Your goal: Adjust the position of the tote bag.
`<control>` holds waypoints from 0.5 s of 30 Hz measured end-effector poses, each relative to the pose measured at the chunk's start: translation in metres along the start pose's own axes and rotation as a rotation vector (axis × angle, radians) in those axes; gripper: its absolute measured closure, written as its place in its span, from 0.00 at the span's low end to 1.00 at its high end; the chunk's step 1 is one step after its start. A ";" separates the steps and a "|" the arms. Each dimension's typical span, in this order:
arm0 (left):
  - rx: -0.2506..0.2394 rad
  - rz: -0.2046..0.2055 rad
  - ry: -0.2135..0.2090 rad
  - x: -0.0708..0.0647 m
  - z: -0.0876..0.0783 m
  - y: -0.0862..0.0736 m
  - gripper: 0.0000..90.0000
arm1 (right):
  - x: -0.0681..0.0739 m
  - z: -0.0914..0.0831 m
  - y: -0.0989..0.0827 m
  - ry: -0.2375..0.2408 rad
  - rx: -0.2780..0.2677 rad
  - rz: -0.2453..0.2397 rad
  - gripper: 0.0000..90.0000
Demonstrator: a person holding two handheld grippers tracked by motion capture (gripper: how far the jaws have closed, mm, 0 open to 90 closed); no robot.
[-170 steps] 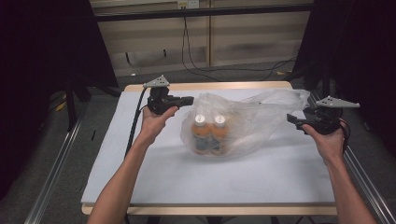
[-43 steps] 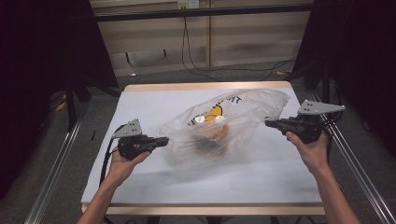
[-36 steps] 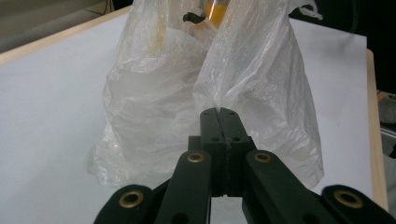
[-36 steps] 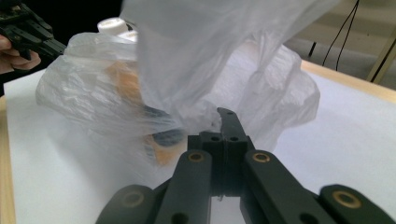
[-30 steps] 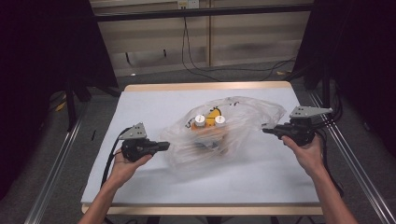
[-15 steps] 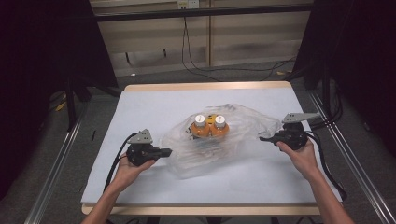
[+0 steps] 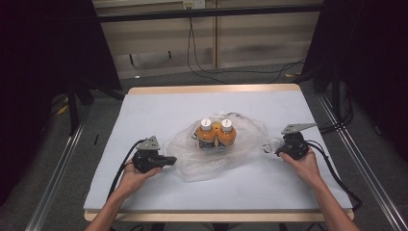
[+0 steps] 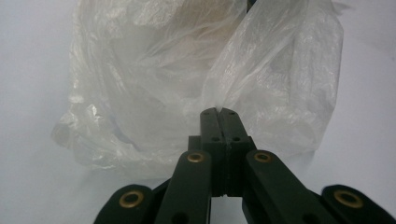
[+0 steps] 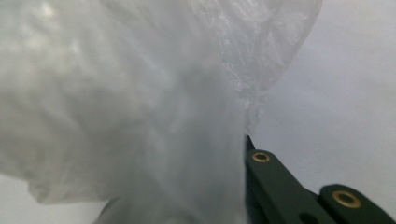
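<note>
High view of a white table (image 7: 144, 110) with a person's forearms entering from the bottom edge. At the left, the left hand (image 7: 132, 174) carries the left gripper (image 7: 169, 160), held low over the table surface and pointing toward the centre; in the left gripper view its two black jaws are pressed together, pinching a thin fold of the clear plastic bag (image 8: 233, 79) between the tips. In the centre, the clear plastic bag (image 7: 192, 159) lies slumped on the table, its crumpled film spread between the two grippers. Inside it stand two orange bottles (image 7: 215, 134) with white caps, upright and touching side by side, joined by a grey band around their lower halves. At the right, the right hand (image 7: 302, 166) carries the right gripper (image 7: 268, 149), also low over the table and pointing inward at the bag's right edge; in the right gripper view the film (image 9: 140, 116) drapes over the jaws and hides one of them, and the jaws appear closed on the bag's edge. Each gripper bears a grey three-cornered plate on top, and a black cable trails from each toward the near table edge.
</note>
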State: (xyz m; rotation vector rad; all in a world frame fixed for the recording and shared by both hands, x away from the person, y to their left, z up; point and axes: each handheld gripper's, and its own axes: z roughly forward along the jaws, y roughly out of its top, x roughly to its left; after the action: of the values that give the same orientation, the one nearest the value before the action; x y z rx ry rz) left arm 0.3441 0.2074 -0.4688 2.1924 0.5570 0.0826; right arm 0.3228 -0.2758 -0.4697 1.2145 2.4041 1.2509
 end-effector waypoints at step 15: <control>0.051 -0.007 0.004 0.005 0.011 -0.009 1.00 | -0.009 0.008 -0.013 -0.043 0.058 0.003 1.00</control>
State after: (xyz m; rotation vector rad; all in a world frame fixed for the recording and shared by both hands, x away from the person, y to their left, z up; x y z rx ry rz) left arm 0.3478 0.2060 -0.4837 2.2396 0.5747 0.0694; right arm 0.3247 -0.2821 -0.4863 1.2475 2.4244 1.1511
